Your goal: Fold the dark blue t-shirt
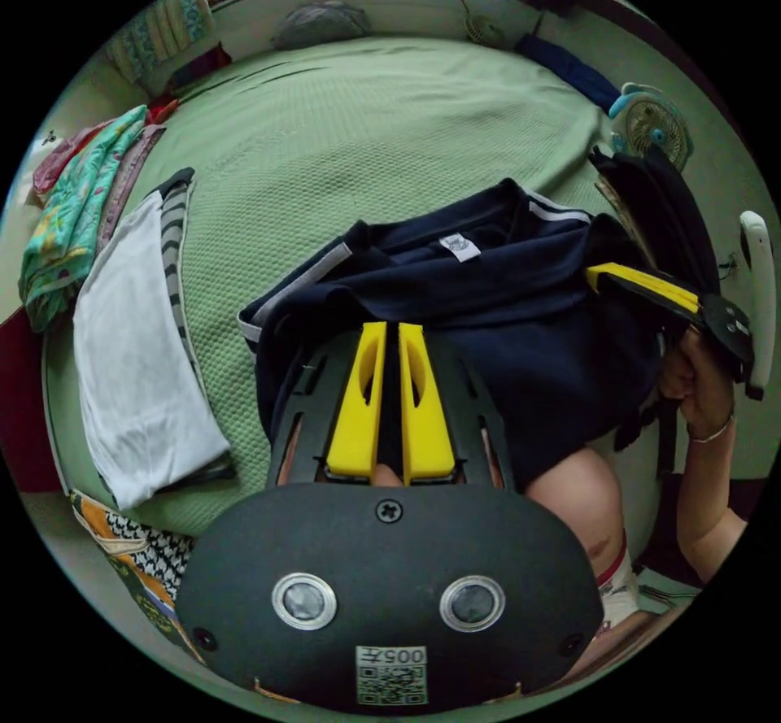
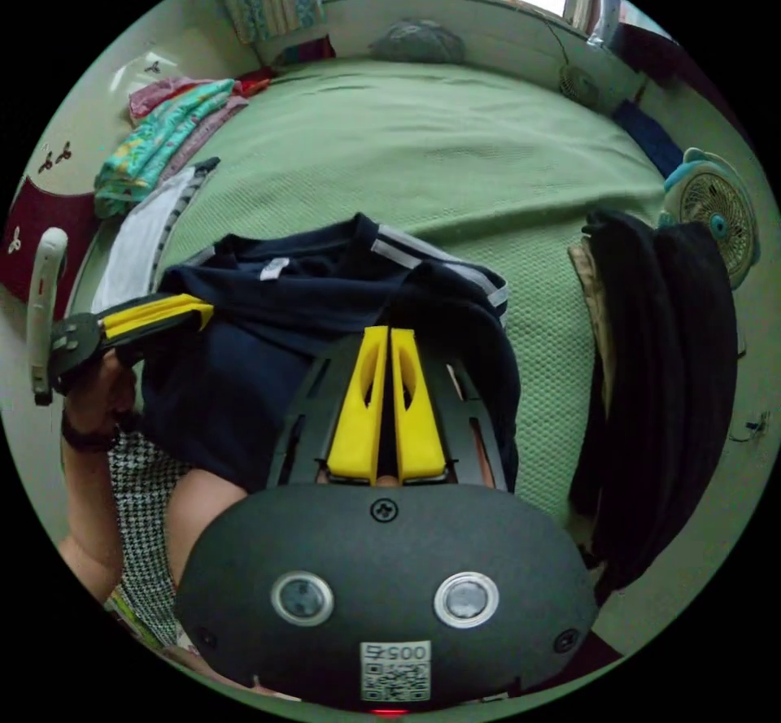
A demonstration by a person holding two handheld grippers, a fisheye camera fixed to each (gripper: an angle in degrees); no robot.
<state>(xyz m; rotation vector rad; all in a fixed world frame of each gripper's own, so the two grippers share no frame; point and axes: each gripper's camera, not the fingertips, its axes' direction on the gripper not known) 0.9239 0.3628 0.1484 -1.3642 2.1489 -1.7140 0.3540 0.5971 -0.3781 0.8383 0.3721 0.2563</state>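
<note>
In the left gripper view, the left gripper point(image 1: 392, 331) sits at six o'clock, its yellow jaws nearly together and pinching the dark blue t-shirt point(image 1: 488, 308), which lies bunched at the near edge of the green bed point(image 1: 342, 129). The right gripper point(image 1: 598, 274) bites the shirt at three o'clock.

In the right gripper view, the right gripper point(image 2: 387, 335) has its jaws closed on the t-shirt point(image 2: 268, 333) near centre; the left gripper point(image 2: 203, 310) clamps the cloth at nine o'clock. A dark clothes pile point(image 2: 667, 365) sits at three o'clock.
</note>
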